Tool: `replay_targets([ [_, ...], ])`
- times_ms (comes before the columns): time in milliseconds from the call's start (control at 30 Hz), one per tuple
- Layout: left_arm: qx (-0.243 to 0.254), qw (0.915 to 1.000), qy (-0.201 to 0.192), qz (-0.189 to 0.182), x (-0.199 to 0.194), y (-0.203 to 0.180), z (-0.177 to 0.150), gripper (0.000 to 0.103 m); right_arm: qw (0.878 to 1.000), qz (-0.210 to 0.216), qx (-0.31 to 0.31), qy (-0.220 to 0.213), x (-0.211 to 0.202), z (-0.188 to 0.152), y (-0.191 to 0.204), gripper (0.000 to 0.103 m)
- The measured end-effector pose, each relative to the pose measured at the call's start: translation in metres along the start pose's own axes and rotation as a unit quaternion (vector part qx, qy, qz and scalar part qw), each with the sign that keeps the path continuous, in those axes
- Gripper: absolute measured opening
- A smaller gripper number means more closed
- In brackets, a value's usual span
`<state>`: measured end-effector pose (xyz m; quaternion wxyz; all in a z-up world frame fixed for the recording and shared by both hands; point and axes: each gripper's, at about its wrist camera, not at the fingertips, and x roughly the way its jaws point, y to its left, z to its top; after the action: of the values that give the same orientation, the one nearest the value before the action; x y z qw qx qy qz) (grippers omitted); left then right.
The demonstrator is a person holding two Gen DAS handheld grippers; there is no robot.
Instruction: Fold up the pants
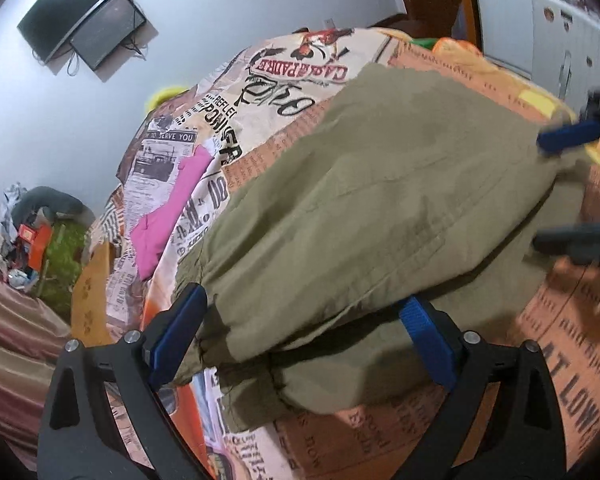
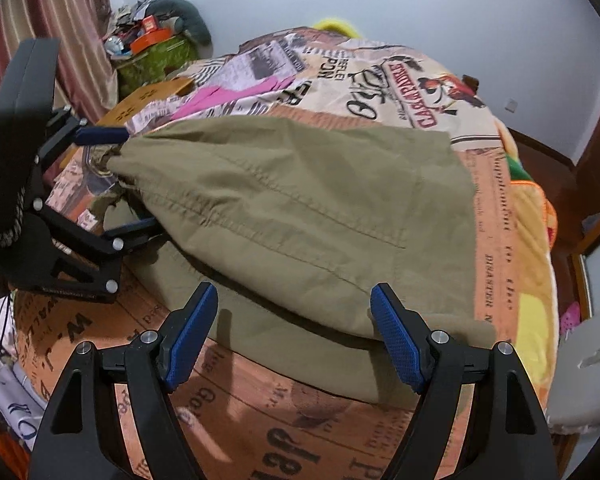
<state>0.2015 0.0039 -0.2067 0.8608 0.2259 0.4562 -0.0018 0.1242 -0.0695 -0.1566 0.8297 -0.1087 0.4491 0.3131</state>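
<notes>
**Olive pants lie folded on the printed bedspread, both grippers spread wide**

The pants [image 1: 360,216] fill the middle of the left wrist view, an olive-green bundle folded over on itself, with one layer lying on top and a lower layer showing along the bottom edge. They rest on a bedspread [image 1: 284,64] printed with newspaper text and a rooster. A pink garment [image 1: 168,216] lies on the bedspread at the centre left of that frame, just beside the pants.

The left gripper [image 1: 304,344] sits at the bottom of its own frame, its blue pads far apart and released. The near edge of the pants lies between the pads, but neither pad presses on the cloth. In the right wrist view the same tool [image 2: 112,184] shows at the centre left, its fingers either side of the bunched corner of the pants.

The right gripper [image 2: 296,340] is at the bottom of its frame, also unclenched, with the lower fold of the pants [image 2: 300,208] lying between its pads and not pinched. In the left wrist view it [image 1: 556,192] appears blurred at the right edge, beside the far corner of the pants.

At the upper left of the right wrist view a cluttered green basket [image 2: 156,56] stands against the wall near a striped curtain [image 2: 60,8]
</notes>
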Motion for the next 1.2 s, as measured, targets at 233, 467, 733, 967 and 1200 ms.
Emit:
replay_targets([
  [233, -0.031, 0.9988, -0.017, -0.033, -0.007, 0.017, 0.016, 0.097, 1.0, 0.003, 0.006, 0.008, 0.016, 0.008, 0.002, 0.076],
  [467, -0.035, 0.9976, -0.02, -0.056, -0.01, 0.011, 0.013, 0.097, 0.999, 0.021, 0.038, 0.002, 0.023, 0.018, -0.008, 0.041],
  [733, -0.032, 0.9989, -0.005, -0.034, 0.001, 0.007, 0.011, 0.066, 0.999, 0.017, 0.042, -0.014, 0.014, 0.016, -0.013, 0.012],
  [967, -0.049, 0.9967, -0.019, -0.062, -0.013, 0.014, 0.008, 0.03, 0.999, 0.008, 0.012, -0.029, -0.001, 0.015, -0.007, 0.009],
  [1200, -0.046, 0.9944, -0.015, -0.094, -0.022, 0.0, -0.003, 0.028, 0.999, -0.004, -0.002, -0.033, -0.016, 0.005, -0.006, 0.009],
])
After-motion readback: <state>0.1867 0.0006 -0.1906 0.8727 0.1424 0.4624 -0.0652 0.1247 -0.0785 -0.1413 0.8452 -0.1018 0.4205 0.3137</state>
